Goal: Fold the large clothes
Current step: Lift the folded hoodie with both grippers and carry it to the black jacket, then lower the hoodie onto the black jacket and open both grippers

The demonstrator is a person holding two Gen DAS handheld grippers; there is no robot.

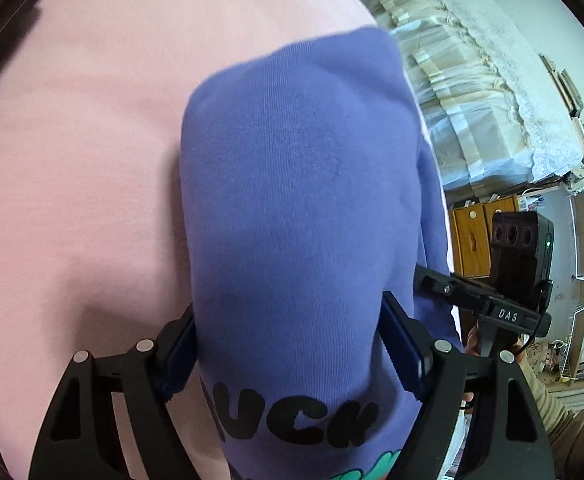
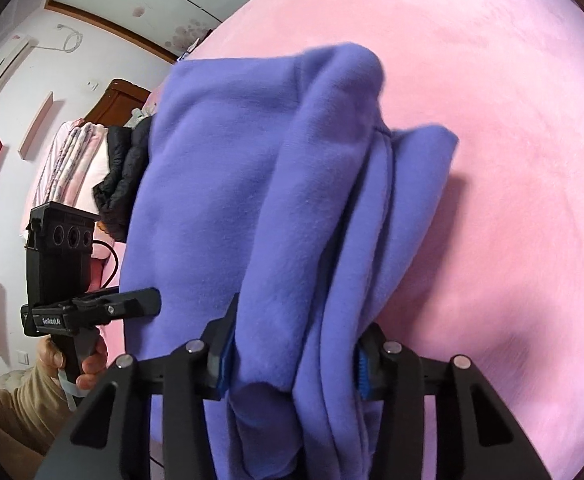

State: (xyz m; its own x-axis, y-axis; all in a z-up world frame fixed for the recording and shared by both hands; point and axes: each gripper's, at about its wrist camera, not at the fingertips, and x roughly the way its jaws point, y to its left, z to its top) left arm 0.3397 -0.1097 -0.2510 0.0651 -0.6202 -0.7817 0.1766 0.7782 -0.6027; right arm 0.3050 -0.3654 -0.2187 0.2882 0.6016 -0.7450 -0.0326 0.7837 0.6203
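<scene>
Here, much of the purple sweatshirt (image 1: 300,200) is hidden: in the left wrist view its bulk fills the middle and its lower edge runs out of frame at 6 o'clock, so the black print on it reads only as cut-off letters beside a scrap of teal. In the right wrist view the same garment (image 2: 227,208) hangs in thick bunched folds, and neither sleeves nor collar can be made out. It hangs over a pink bedcover (image 1: 75,160), which spreads from 9 to 12 o'clock in the left view; whether its far end rests on the cover is hard to tell.

The left gripper (image 1: 292,348) is spread fairly wide, its 2 blue pads (image 1: 402,344) pressing on either side of a broad fold of the sweatshirt. The right gripper (image 2: 292,360) is narrower, pinching a bundle of several layers between its pads (image 2: 223,360). At 8 o'clock in the right view, a hand (image 2: 85,364) in a beige sleeve grips the other gripper's handle.
</scene>
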